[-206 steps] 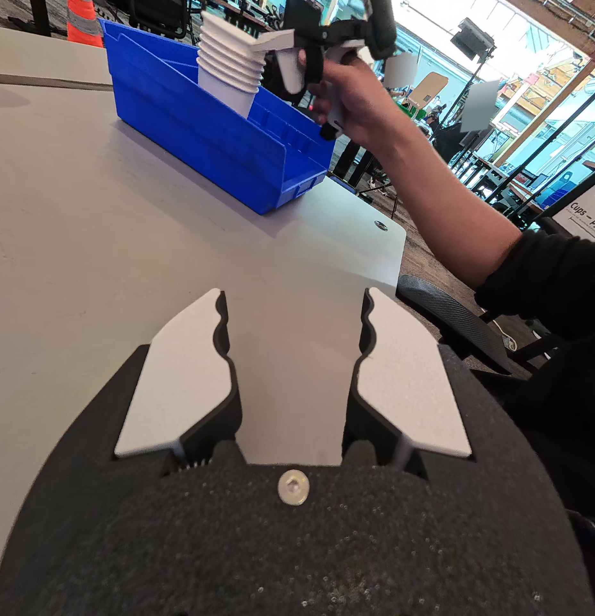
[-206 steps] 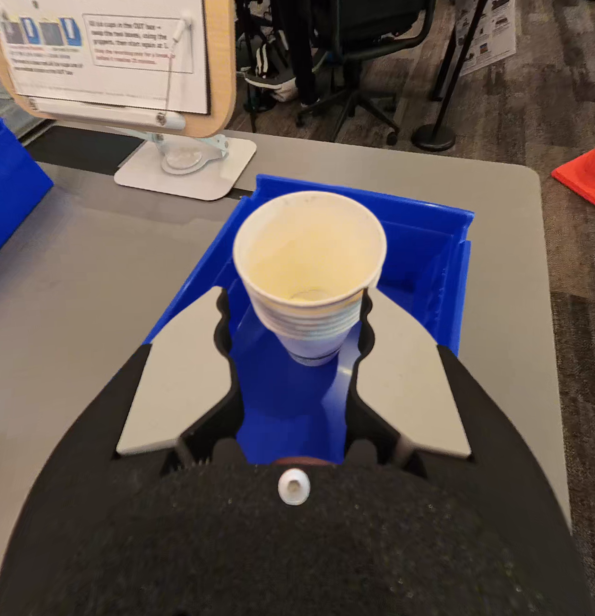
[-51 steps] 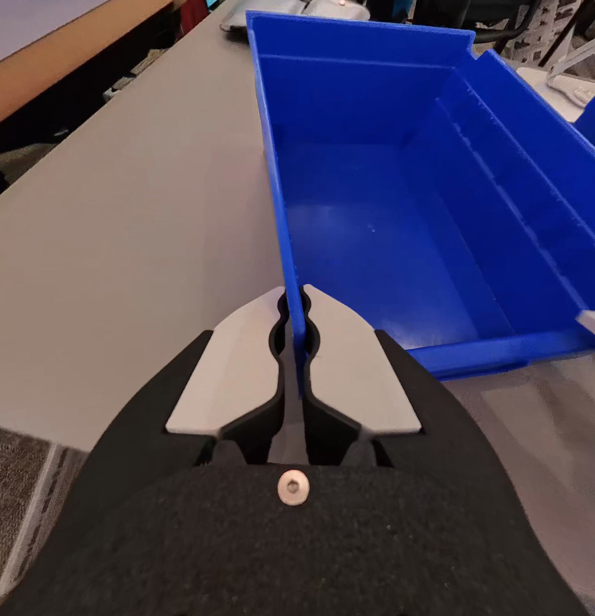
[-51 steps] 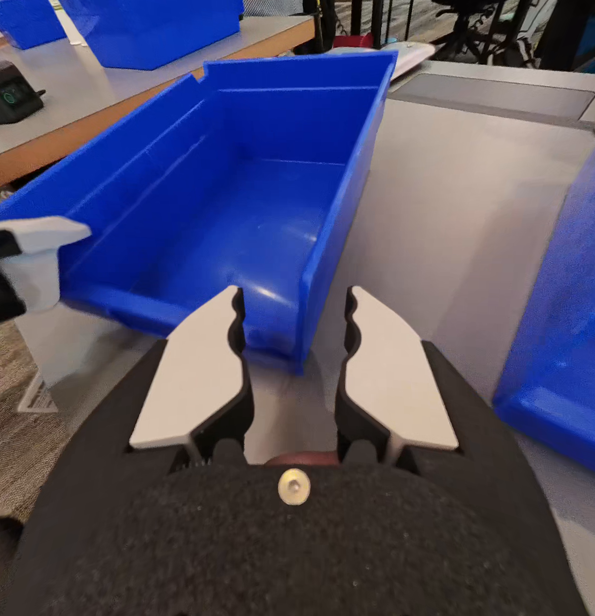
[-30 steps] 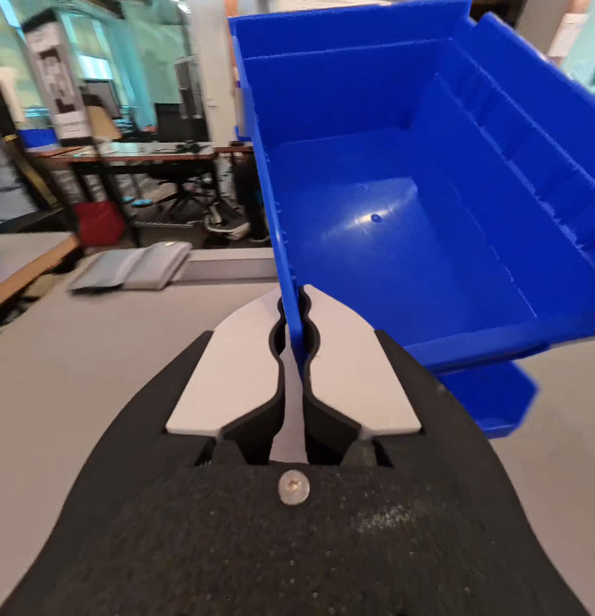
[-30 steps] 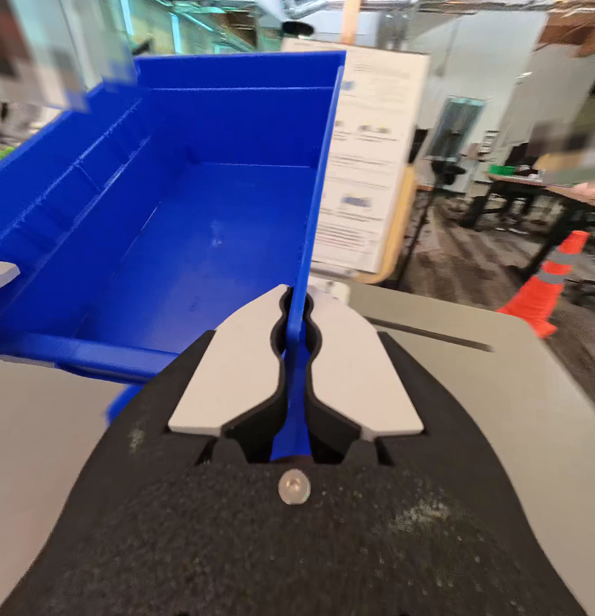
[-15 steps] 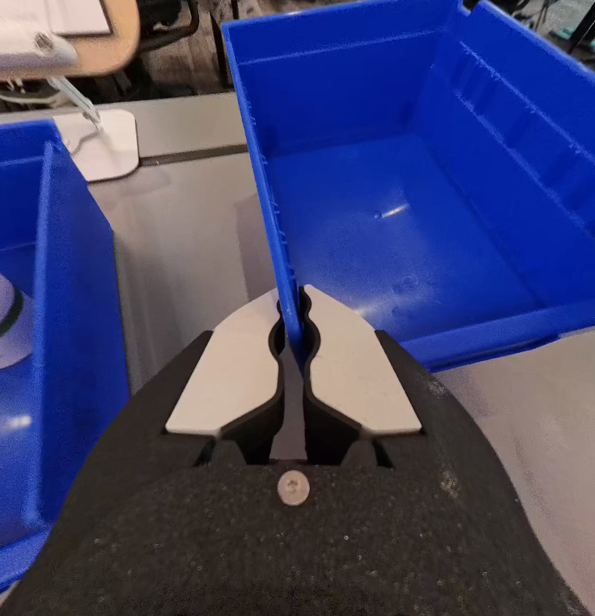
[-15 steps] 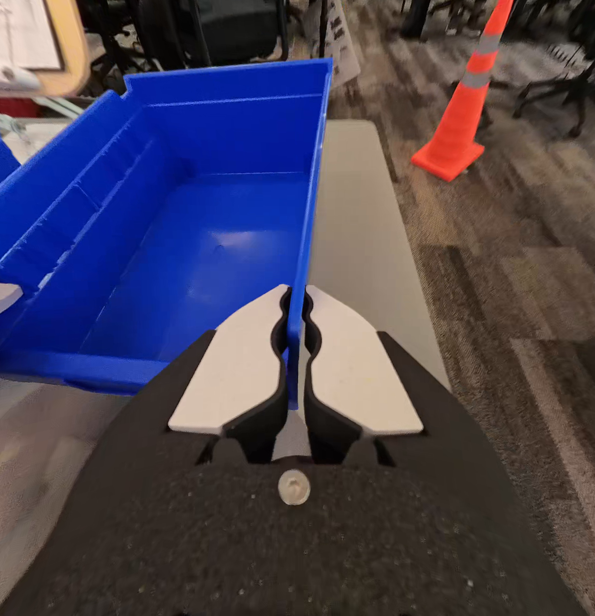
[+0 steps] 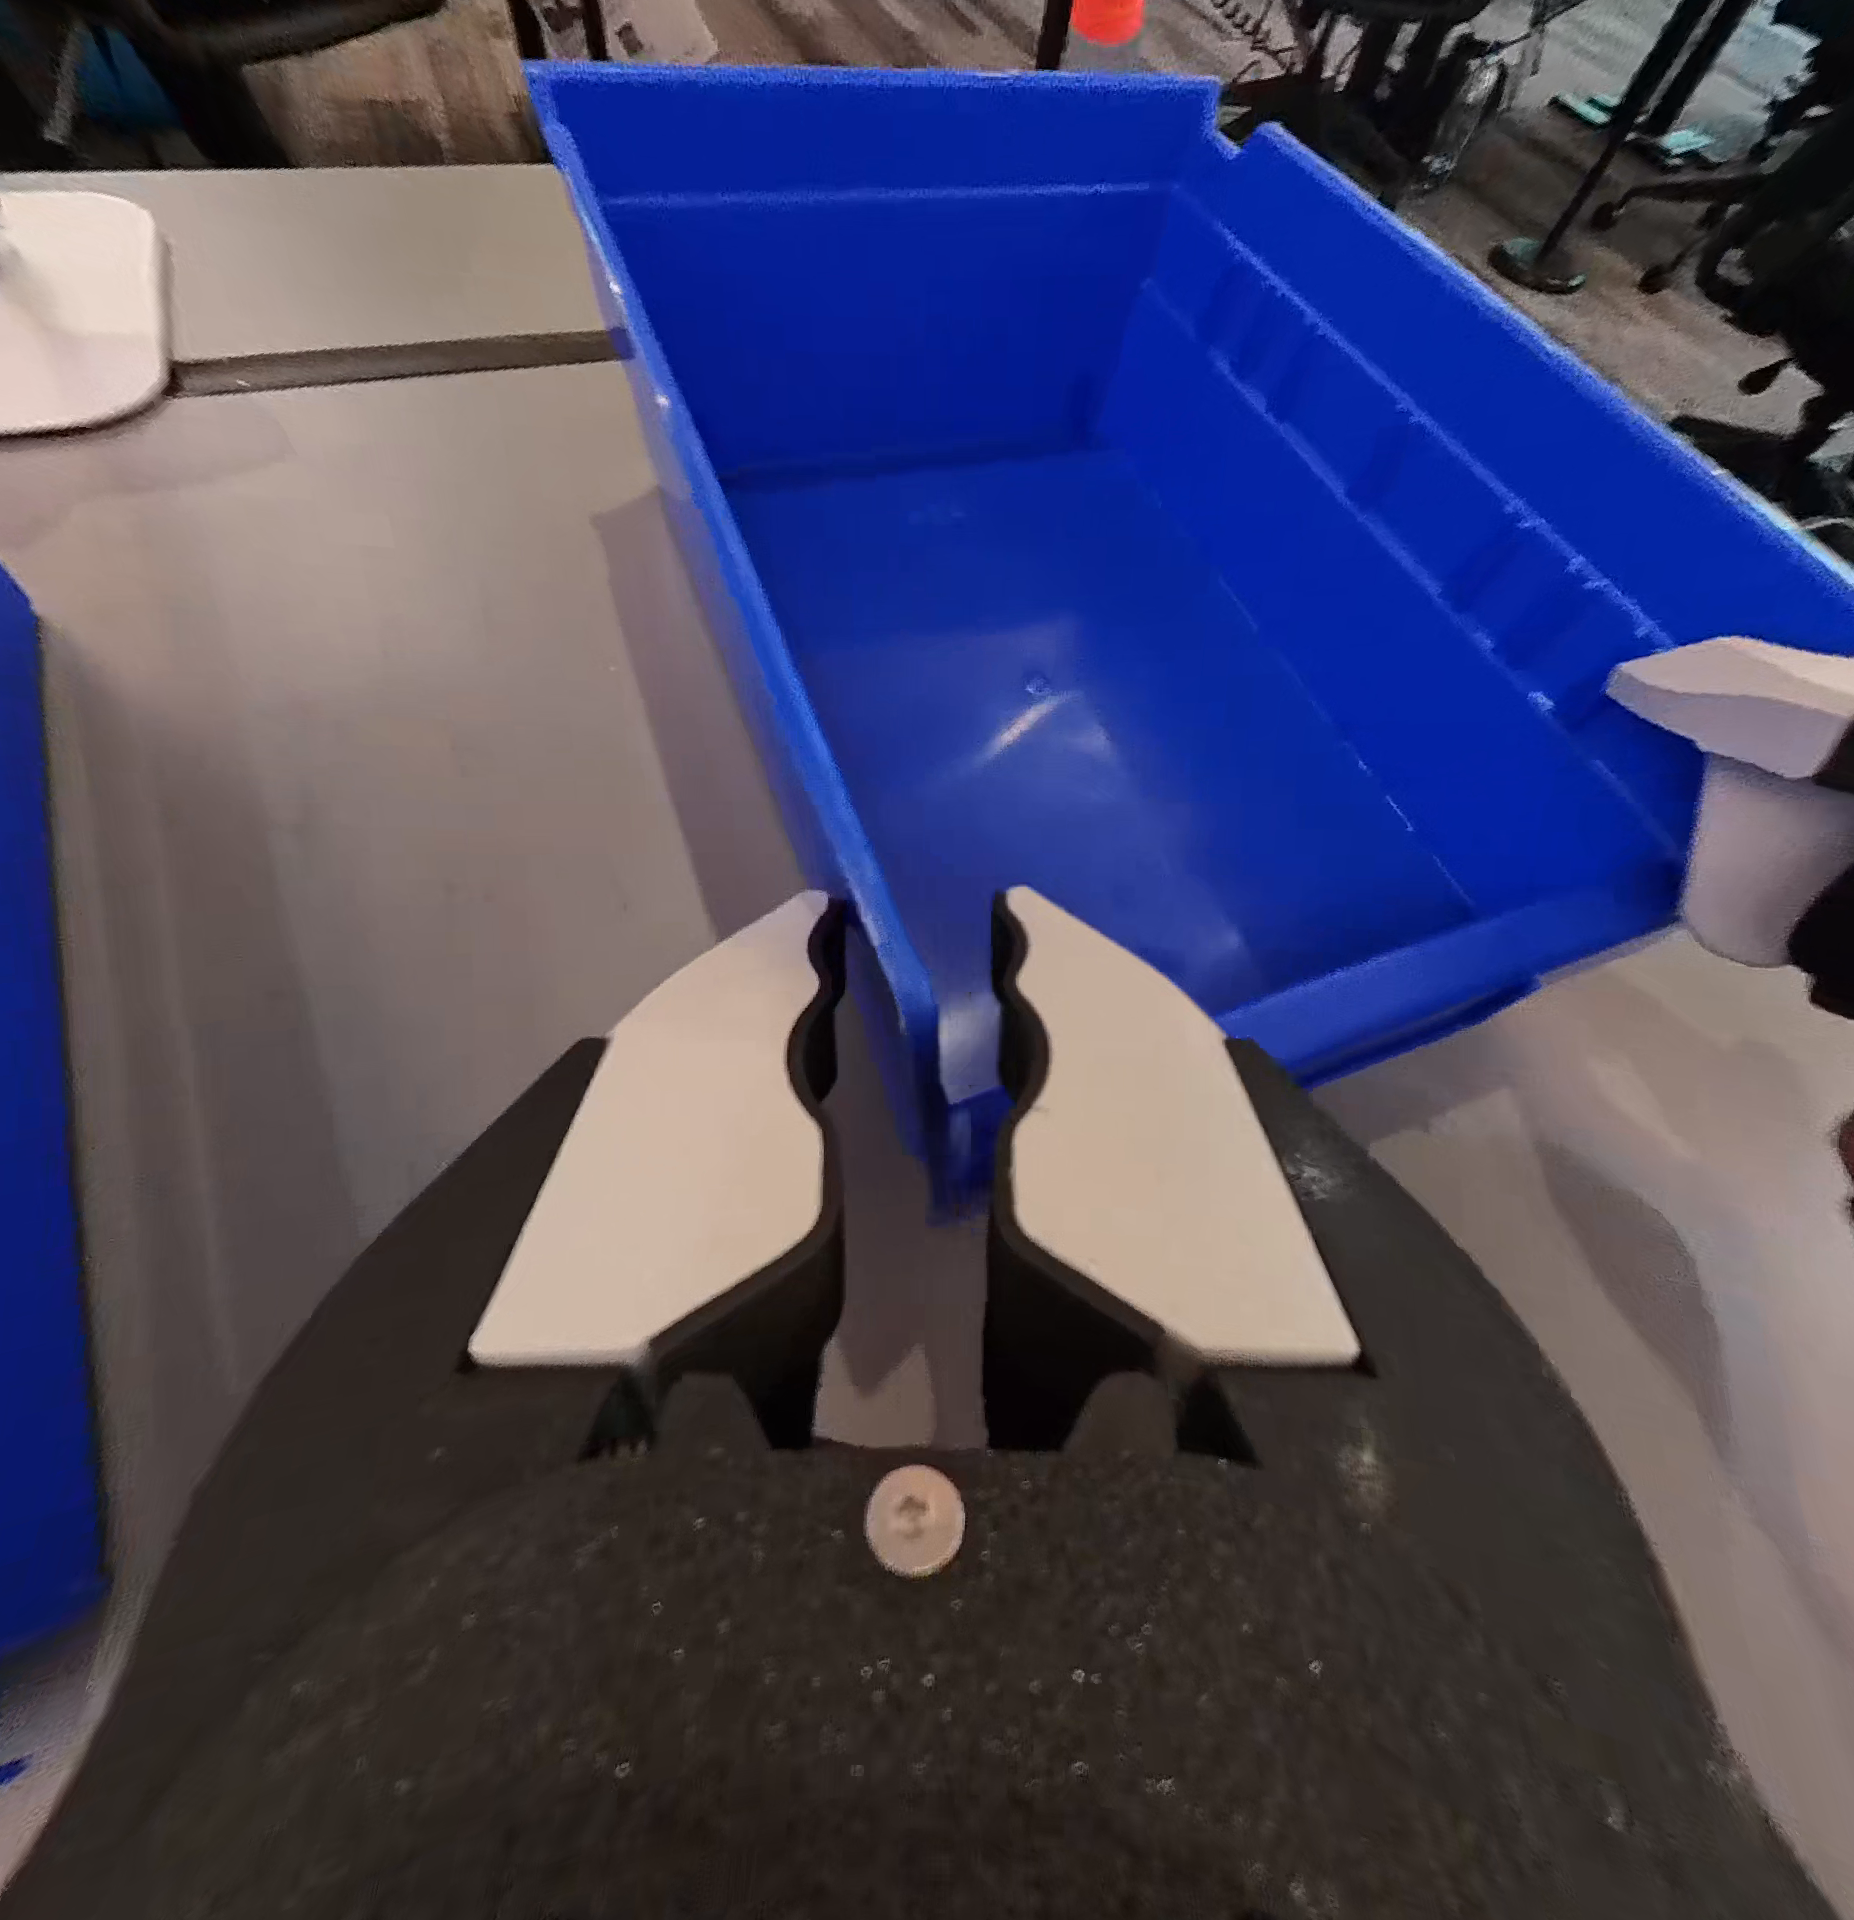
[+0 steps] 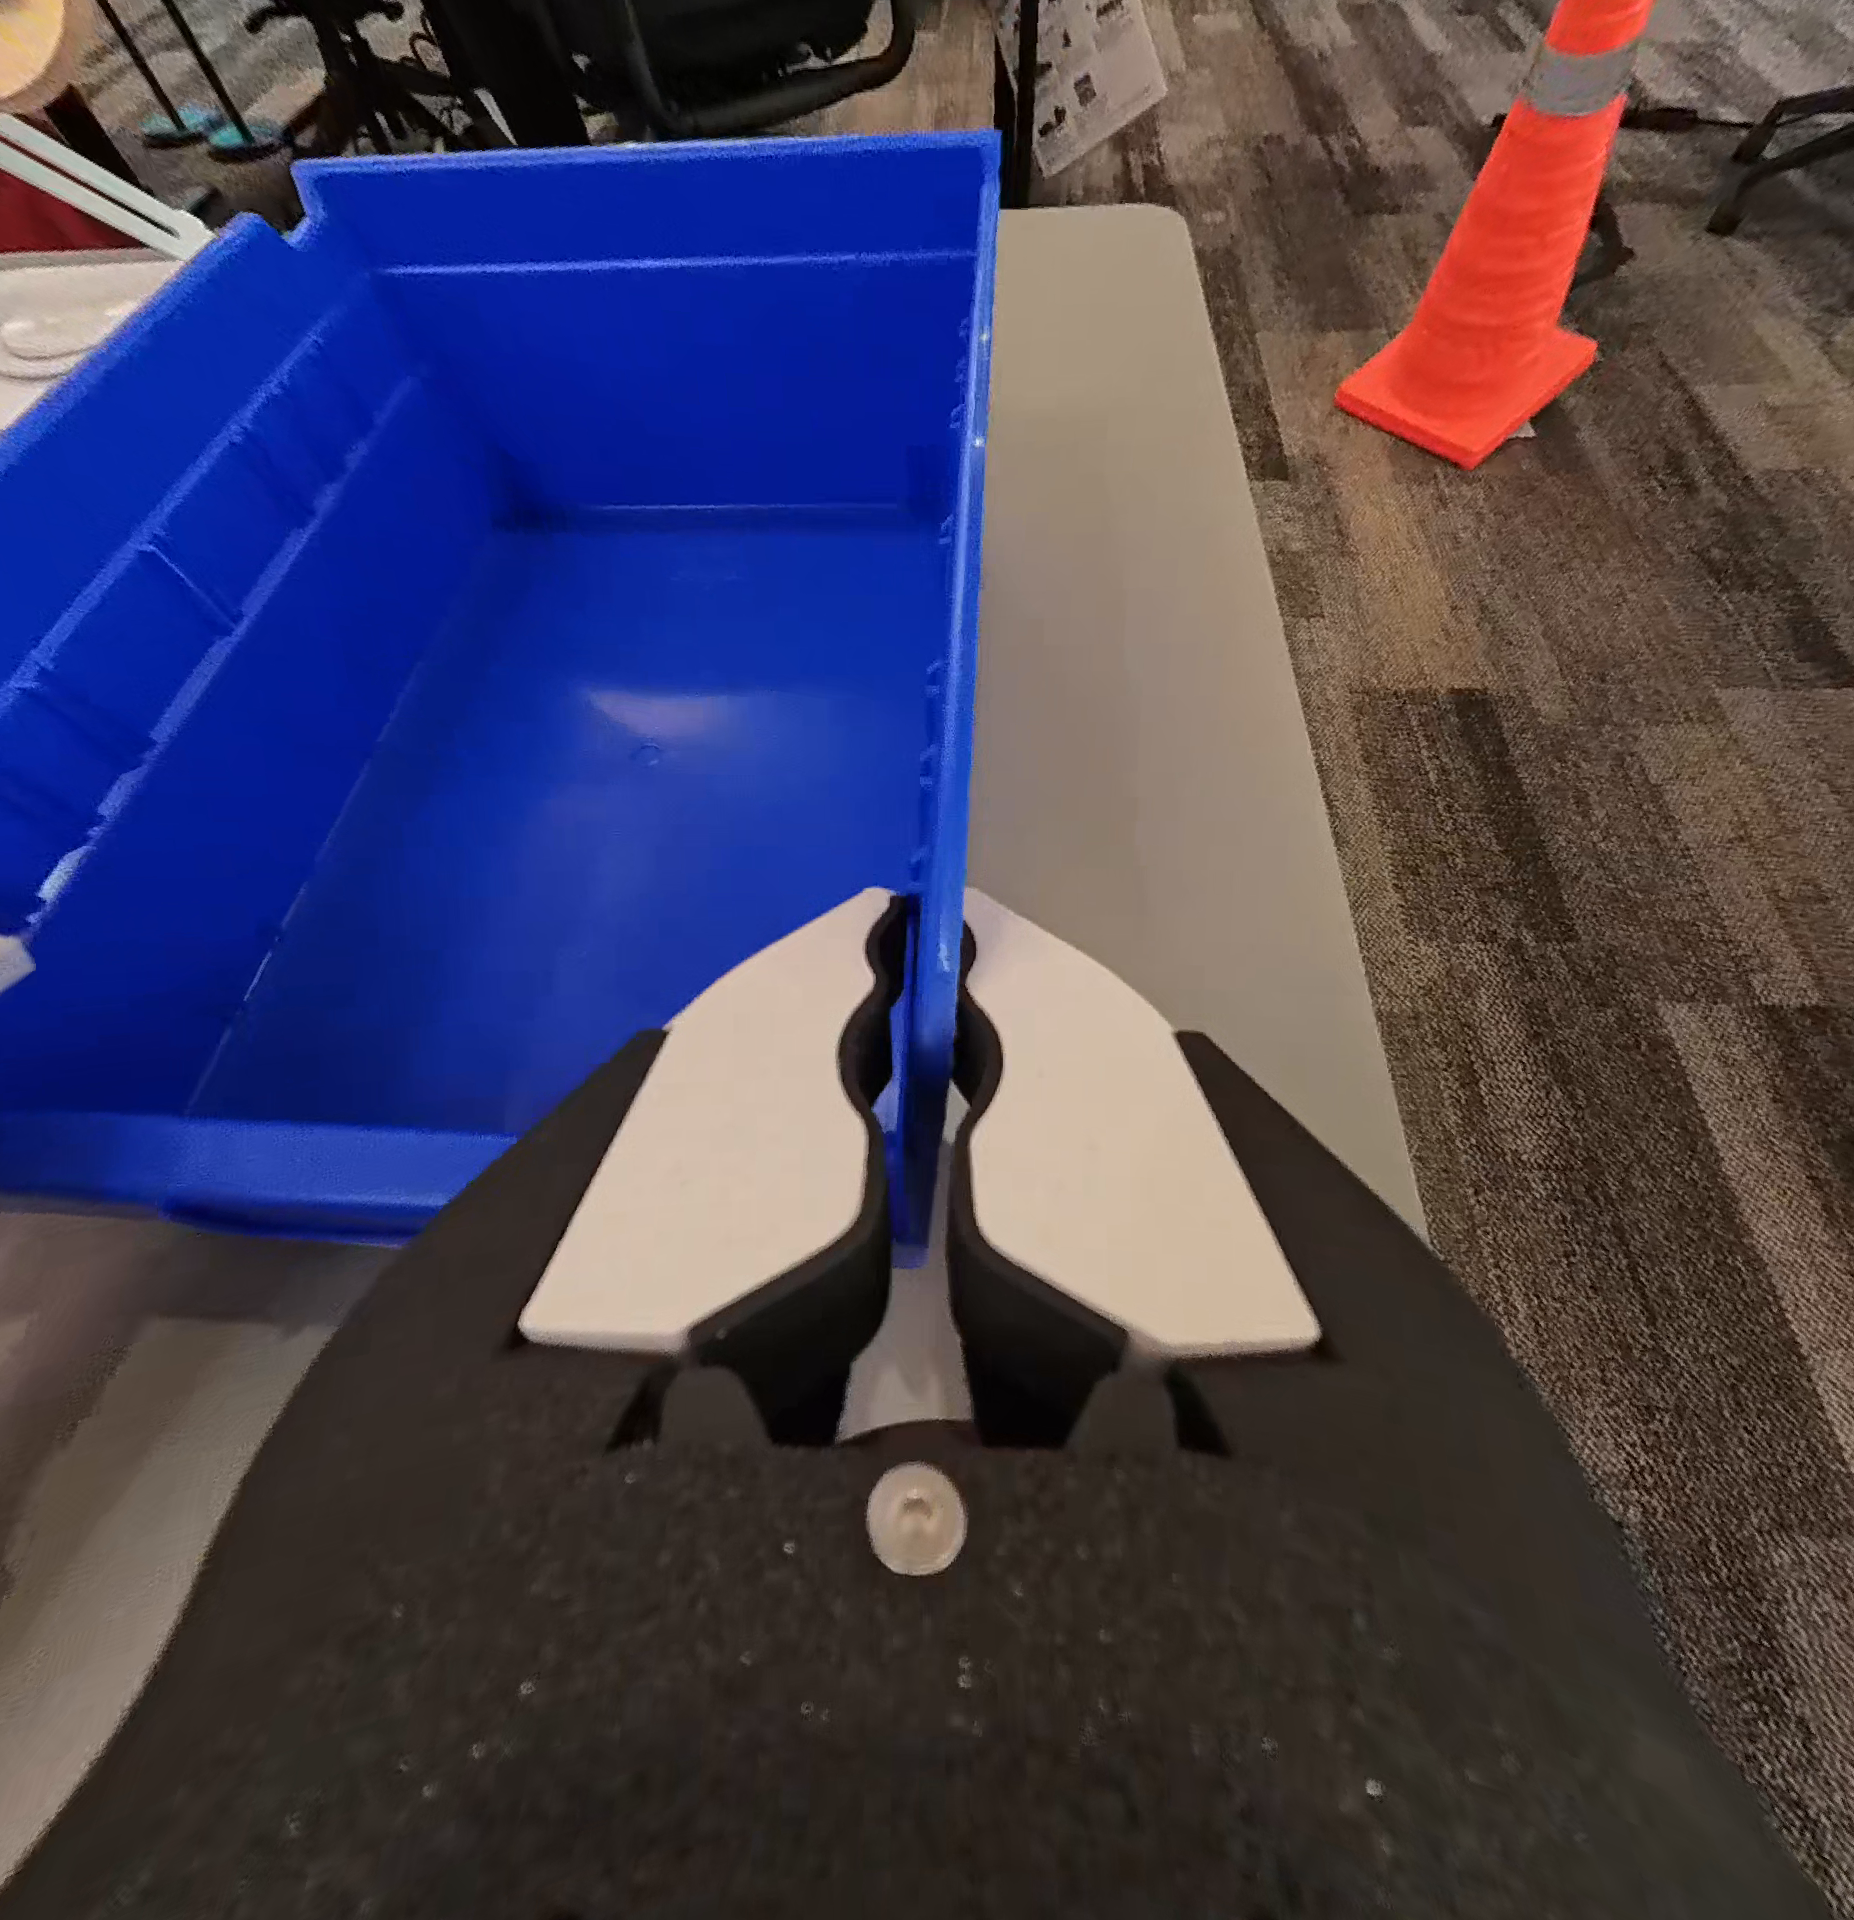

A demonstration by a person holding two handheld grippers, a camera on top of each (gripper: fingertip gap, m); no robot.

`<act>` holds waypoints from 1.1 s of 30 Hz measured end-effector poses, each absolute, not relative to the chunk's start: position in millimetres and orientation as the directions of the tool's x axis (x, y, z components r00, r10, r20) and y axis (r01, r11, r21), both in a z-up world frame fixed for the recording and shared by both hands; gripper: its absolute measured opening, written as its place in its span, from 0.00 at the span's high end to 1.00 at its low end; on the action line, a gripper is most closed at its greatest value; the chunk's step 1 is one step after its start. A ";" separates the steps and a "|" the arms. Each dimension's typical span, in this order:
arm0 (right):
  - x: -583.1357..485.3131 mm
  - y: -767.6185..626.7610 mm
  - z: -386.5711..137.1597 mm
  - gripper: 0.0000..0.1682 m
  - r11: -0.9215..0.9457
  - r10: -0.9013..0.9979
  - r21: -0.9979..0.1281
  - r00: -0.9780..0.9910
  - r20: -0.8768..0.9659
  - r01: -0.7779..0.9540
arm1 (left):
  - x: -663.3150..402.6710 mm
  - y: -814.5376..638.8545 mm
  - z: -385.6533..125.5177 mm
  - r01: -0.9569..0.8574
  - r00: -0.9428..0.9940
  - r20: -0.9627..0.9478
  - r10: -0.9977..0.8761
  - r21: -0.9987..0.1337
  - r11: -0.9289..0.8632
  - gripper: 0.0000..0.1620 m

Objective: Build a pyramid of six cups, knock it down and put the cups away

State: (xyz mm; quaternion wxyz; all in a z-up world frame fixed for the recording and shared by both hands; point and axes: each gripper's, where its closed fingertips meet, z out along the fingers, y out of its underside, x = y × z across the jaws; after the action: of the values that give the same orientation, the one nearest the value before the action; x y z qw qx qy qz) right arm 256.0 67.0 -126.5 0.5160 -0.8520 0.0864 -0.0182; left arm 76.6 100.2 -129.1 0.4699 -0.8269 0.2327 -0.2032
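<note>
On the grey table (image 10: 1110, 644), close to its right edge, an empty blue bin (image 10: 611, 790) is set, with no cups seen inside it. Part of a second blue bin (image 9: 9, 1039) is seen toward the table's left side. An orange cone (image 10: 1505, 239) is seen on the carpet beyond the right edge. The bin's right wall is straddled by the right gripper (image 10: 928, 914), whose fingers are pressed together on it. The bin's left wall is flanked by the left gripper (image 9: 918, 904), whose fingers are held apart, the wall lying loose between them.
</note>
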 end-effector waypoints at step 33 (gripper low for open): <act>-148.4 133.8 -101.2 0.98 -0.346 -0.088 -0.937 0.996 -0.024 -0.053 | -326.6 183.8 -112.8 -0.096 0.953 0.068 -0.294 -0.856 -0.508 0.98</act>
State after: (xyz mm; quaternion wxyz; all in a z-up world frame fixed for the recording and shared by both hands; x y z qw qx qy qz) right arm -148.4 133.8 -101.2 0.5704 -0.8201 0.0430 -0.0154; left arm -326.6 183.8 -112.8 0.4828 -0.8623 0.1131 -0.1025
